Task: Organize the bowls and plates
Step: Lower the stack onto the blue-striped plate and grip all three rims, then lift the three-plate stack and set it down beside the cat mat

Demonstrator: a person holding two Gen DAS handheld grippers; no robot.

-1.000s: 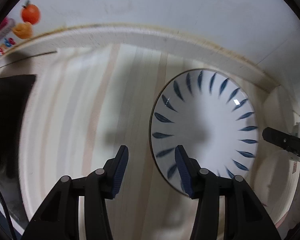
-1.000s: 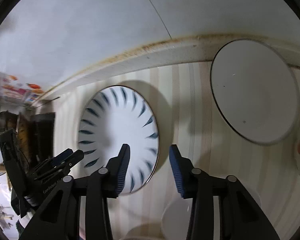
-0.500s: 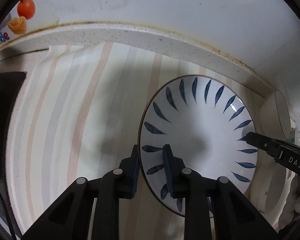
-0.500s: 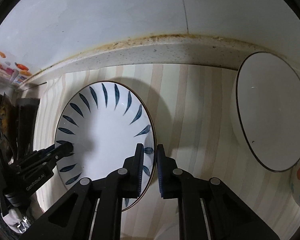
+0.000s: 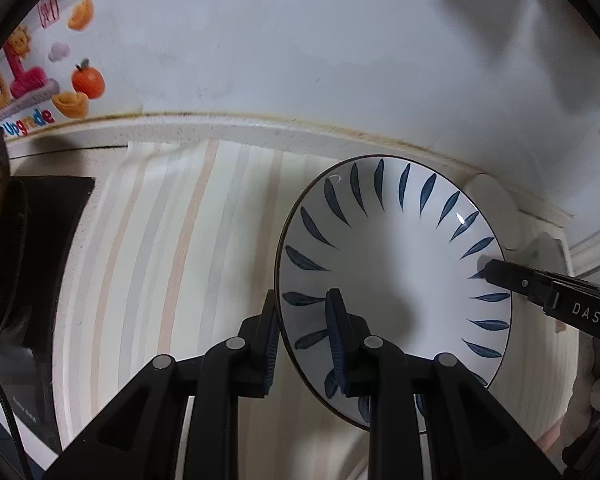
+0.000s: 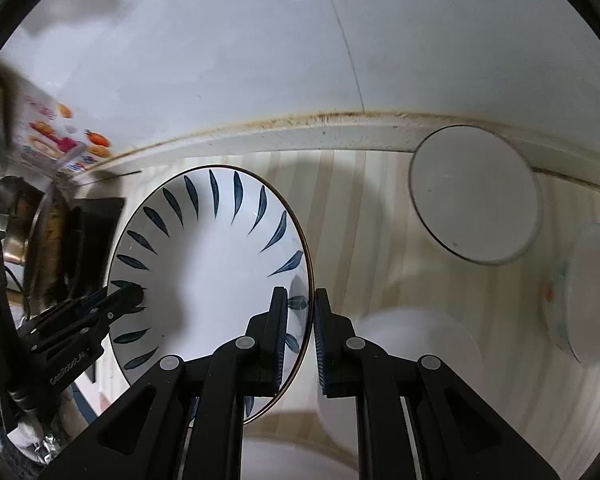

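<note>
Both pairs of blue-padded fingers pinch opposite edges of one white round plate with dark blue leaf strokes [image 5: 396, 280]: the left gripper [image 5: 302, 320] clamps its near-left rim, low in the centre of the left wrist view, while the right gripper [image 6: 302, 320] clamps its right rim, low in the centre of the right wrist view. The plate hangs above a pale striped mat [image 5: 172, 240] on the counter. In the right wrist view, left to right, come a metal pot [image 6: 8, 220] at the left edge, the plate, a plain white round plate [image 6: 476, 196] at upper right, and a blurred white bowl [image 6: 588, 296] at the right edge.
</note>
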